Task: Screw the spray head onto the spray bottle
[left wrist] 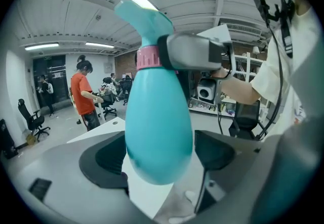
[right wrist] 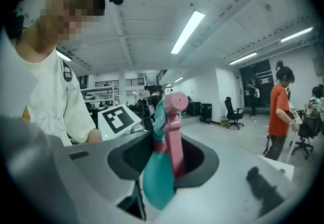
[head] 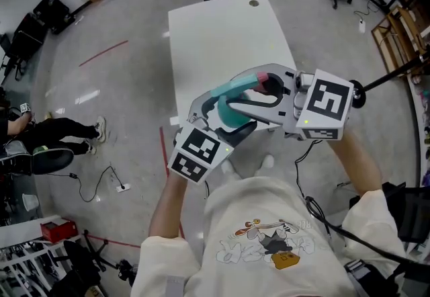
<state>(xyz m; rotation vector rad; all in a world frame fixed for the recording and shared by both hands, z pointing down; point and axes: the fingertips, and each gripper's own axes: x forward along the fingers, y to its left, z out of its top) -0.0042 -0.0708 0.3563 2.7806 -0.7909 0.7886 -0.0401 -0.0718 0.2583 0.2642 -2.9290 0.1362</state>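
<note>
In the head view, you held both tools over the near end of the white tabletop [head: 222, 33], none of it touching the surface. Your left tool [head: 232, 115] came up from below and pinched the teal spray bottle [head: 232, 106] round its body. Your right tool [head: 259, 94] came in from the right, clamped on the spray head [head: 259, 79] with its pink parts. Bottle and head lay tilted between the two tools.

In the left gripper view, the spray bottle [left wrist: 159, 126] filled the gap between the jaws of the left tool [left wrist: 159, 154], its fat lower body pressed between them. Above it sat the pink collar and the spray head [left wrist: 149, 20], with the right tool [left wrist: 195, 50] gripping just beside the collar. The head appeared seated on the neck, though the collar hid the thread.

In the right gripper view, the right tool [right wrist: 167, 159] pinched the spray head [right wrist: 174, 116] along its pink trigger side. The spray bottle [right wrist: 157, 182] hung below the jaws, leaning left.
</note>
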